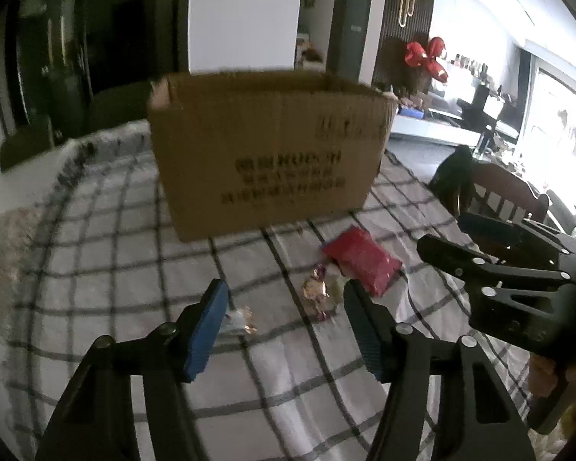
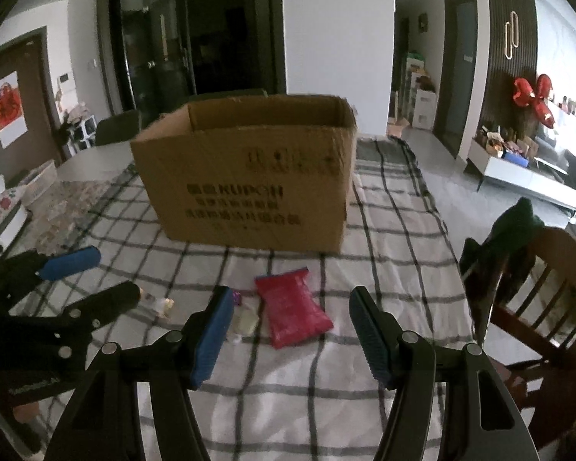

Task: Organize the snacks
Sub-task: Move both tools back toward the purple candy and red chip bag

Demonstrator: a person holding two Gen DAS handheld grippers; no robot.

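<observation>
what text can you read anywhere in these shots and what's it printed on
"KUPO" (the final letters are unclear): Latin letters in the top printed line on the front of the cardboard box.
Characters beside that word, and the two lines under it: too blurred to read.
Large dark marking near the box's upper right: too blurred to read.
Red snack packet: no print can be made out.
Red poster on the door at left: a design, not legible.

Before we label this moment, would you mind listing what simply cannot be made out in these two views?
- Inside of the cardboard box: floor hidden by its front wall, both views.
- Print on the box: blurred, mostly unreadable.
- Small wrapped candies: too small and blurred to identify; in the right wrist view, partly behind a blue finger pad.
- Red snack packet: label not visible.
- Chair: cut off by the edge.
</observation>
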